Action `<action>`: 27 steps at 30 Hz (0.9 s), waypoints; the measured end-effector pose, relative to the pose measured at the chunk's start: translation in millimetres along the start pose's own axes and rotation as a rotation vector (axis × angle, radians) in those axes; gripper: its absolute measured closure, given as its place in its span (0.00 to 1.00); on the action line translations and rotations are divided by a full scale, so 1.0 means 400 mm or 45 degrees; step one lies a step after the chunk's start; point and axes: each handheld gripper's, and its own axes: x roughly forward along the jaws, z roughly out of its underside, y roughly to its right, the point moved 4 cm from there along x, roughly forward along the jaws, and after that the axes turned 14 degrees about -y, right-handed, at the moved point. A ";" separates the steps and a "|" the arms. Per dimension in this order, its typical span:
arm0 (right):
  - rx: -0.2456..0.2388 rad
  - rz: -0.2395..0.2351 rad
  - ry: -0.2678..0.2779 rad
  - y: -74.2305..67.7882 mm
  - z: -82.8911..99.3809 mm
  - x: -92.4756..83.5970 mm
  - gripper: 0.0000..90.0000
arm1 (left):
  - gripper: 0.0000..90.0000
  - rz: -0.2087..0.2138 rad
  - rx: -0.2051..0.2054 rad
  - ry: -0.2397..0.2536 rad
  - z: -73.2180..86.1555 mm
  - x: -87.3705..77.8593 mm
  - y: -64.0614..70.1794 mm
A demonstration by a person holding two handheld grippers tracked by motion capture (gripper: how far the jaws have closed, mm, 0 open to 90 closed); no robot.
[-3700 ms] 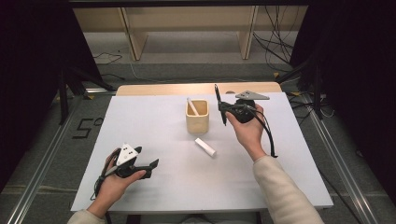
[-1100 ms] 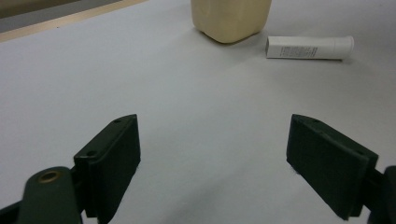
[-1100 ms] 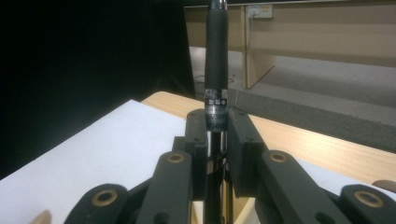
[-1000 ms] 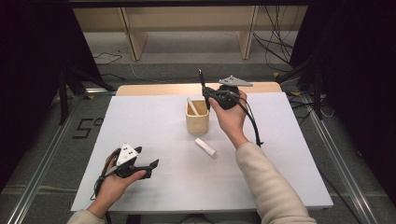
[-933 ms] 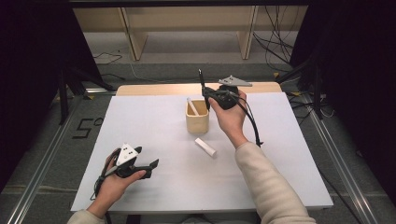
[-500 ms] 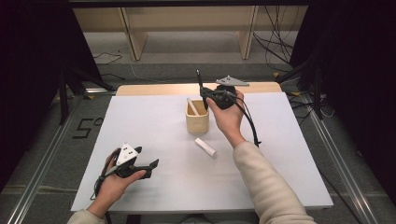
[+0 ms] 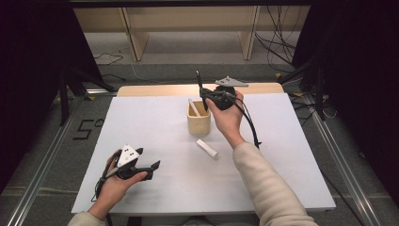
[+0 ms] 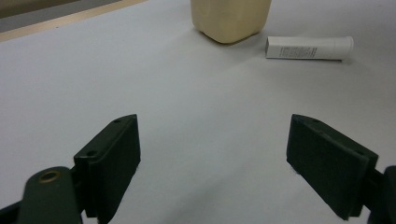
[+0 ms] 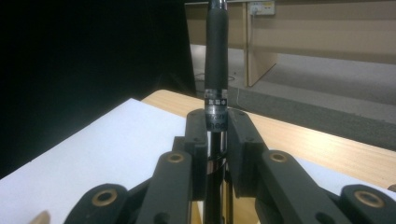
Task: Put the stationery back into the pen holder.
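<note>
Right gripper [image 7: 205, 100]: held up over the far middle of the table [image 7: 155, 117], jaws clamped on a black pen [image 7: 200, 84]. In the right gripper view the pen [image 9: 216, 65] stands between the two jaws, pinched low on its barrel just under a band of small print, the longer dark part rising past the top of the frame.

Pen, long axis: close to upright, leaning slightly toward the far-left in the high view. Its lower end is hidden behind the jaws and the hand.

Cup [image 7: 198, 118]: cream-coloured, upright on the white table cover, directly below and just to the near-left of the right gripper. A pale stick already leans inside it. The pen hangs just above the cup's right rim, not yet inside as far as can be told. Judged: the coming move is a short drop, with a small shift to the left so the lower tip clears the rim; the upright axis already suits it.

White tube [image 7: 207, 148]: lying flat on the table, nearer the person than the cup, apart from it. Seen also in the left gripper view [image 8: 308, 47], beside the cup [image 8: 231, 21].

Left gripper [image 7: 151, 168]: at the near-left of the table, jaws wide apart with nothing between them, well apart from the cup. The right hand is the nearer one by far.
</note>
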 end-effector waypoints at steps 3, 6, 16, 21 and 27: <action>0.000 -0.001 -0.001 0.000 0.001 0.003 0.89 | 0.19 -0.001 -0.001 0.001 0.000 0.000 0.000; 0.003 0.001 -0.004 0.000 0.001 0.005 0.89 | 0.19 0.000 0.000 0.001 0.000 0.000 0.000; -0.002 0.008 -0.016 0.004 0.006 0.018 0.89 | 0.19 0.001 -0.001 0.002 0.000 0.001 0.001; -0.005 0.014 -0.022 0.005 0.009 0.025 0.89 | 0.19 0.000 0.000 0.002 0.000 0.000 0.000; -0.007 0.016 -0.031 0.005 0.013 0.034 0.89 | 0.19 0.000 0.000 0.001 0.000 0.000 0.000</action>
